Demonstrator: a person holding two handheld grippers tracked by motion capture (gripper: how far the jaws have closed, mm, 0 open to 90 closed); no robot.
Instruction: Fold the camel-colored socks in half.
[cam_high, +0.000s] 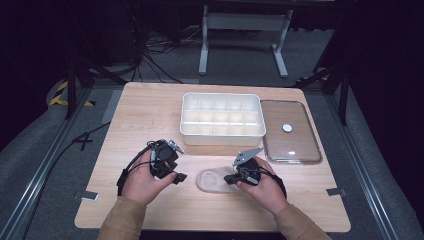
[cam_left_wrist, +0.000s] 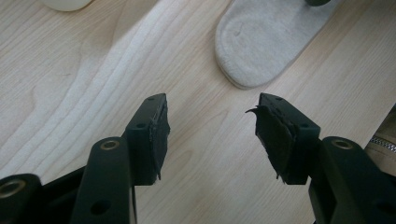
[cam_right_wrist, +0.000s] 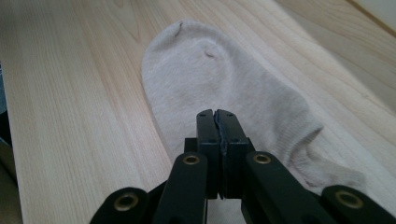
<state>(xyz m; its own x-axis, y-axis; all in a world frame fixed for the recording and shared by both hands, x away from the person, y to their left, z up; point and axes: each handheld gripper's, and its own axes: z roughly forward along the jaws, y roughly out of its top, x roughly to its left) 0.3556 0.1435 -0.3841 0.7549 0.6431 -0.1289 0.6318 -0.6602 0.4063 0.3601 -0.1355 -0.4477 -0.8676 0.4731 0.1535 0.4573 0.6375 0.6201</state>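
— So, the sock (cam_high: 212, 180) lies low in the frame's centre; right gripper (cam_right_wrist: 217, 116) is pressed together over it, seemingly pinching nothing.
— Left gripper (cam_left_wrist: 210, 116) gapes. I'd spread both, then grip opposite ends.

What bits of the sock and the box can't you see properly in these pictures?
- Sock: right gripper view, the right gripper fingers cover its middle; whether they pinch cloth is unclear.
- Sock, left gripper view: top edge cuts it off.
- Box: high view, too small to tell what the compartments hold.
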